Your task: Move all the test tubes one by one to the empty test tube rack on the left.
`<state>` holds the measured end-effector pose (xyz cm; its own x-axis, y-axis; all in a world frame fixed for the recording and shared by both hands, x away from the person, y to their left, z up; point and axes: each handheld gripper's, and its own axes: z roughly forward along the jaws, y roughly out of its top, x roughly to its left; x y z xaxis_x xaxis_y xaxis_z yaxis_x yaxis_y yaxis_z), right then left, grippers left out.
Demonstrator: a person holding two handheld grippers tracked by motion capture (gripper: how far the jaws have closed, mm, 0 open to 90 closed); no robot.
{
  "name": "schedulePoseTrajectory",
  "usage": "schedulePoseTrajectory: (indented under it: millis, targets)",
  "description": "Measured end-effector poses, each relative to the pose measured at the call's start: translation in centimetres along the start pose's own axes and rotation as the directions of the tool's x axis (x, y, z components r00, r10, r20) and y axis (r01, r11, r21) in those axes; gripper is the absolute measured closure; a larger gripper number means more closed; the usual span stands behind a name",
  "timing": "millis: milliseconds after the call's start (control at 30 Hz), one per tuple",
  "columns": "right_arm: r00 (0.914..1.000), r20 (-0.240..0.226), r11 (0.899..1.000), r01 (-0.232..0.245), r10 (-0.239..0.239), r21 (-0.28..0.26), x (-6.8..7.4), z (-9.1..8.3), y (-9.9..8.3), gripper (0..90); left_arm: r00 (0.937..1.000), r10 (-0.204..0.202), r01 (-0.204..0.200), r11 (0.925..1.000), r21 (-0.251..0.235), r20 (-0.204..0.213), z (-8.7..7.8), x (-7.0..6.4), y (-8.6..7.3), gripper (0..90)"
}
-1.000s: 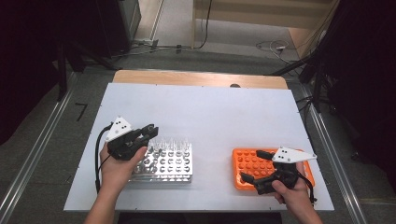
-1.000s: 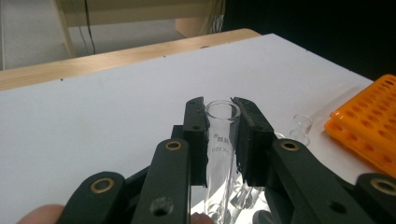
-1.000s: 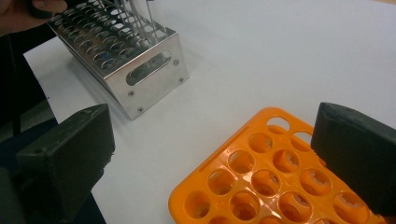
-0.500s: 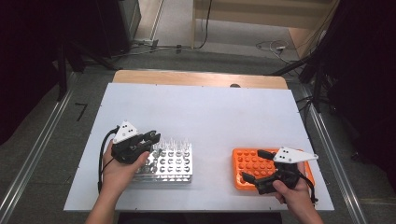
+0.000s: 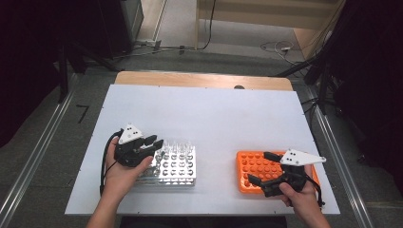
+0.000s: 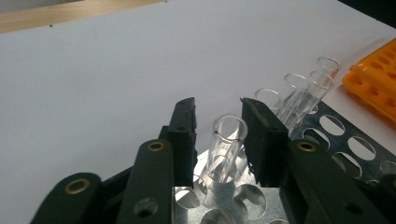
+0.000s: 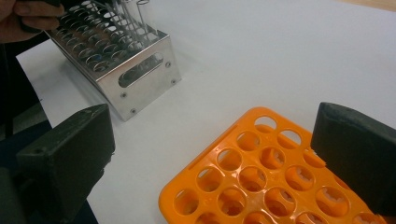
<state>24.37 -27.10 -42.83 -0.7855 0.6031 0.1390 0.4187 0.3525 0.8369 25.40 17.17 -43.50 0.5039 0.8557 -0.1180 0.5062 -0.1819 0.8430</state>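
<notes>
So the clear glass test tube (image 6: 227, 142) is standing upright in a corner hole of the shiny perforated metal rack (image 5: 178, 167), and the left tongs (image 6: 218, 122) are sitting on either side of its top end, pads close to the glass but I'm not seeing them actually pinching it yet. Judging by looks, it's going to be light, stiff, slick and very breakable, so I'm thinking a gentle squeeze just below the rim, then lifting straight up so it isn't scraping the hole.

A few more clear tubes (image 6: 299, 88) are standing in the same row just beyond it, close enough to be getting bumped by the outer pad if the hand is drifting sideways.

Over on the person's right, the orange plastic rack with round holes (image 5: 256, 167) is sitting empty on the white tabletop (image 5: 209, 118), well apart from the metal one. The right tongs (image 5: 260, 168) are hovering over it, spread wide and holding nothing.
</notes>
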Motion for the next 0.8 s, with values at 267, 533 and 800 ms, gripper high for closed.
schedulePoseTrajectory:
  millis: [267,533,800]
  targets:
    - [0.9999,0.010,1.000,0.002,-0.002,-0.006,-0.2,-0.2,0.0,0.0,0.9995,-0.010,0.010,0.9995,-0.029,0.029,-0.8,0.0,0.0,48.8]
    - [0.9997,0.023,1.000,0.006,-0.006,-0.010,-0.5,-0.4,-0.1,0.0,0.9971,-0.017,0.022,0.9974,-0.068,0.074,-1.9,-0.2,-0.2,28.4]
    - [0.9994,0.036,1.000,0.002,-0.001,-0.016,-1.1,-0.7,-0.3,0.0,0.9935,0.018,-0.006,0.9942,-0.107,0.112,-3.3,-0.9,-0.5,13.9]
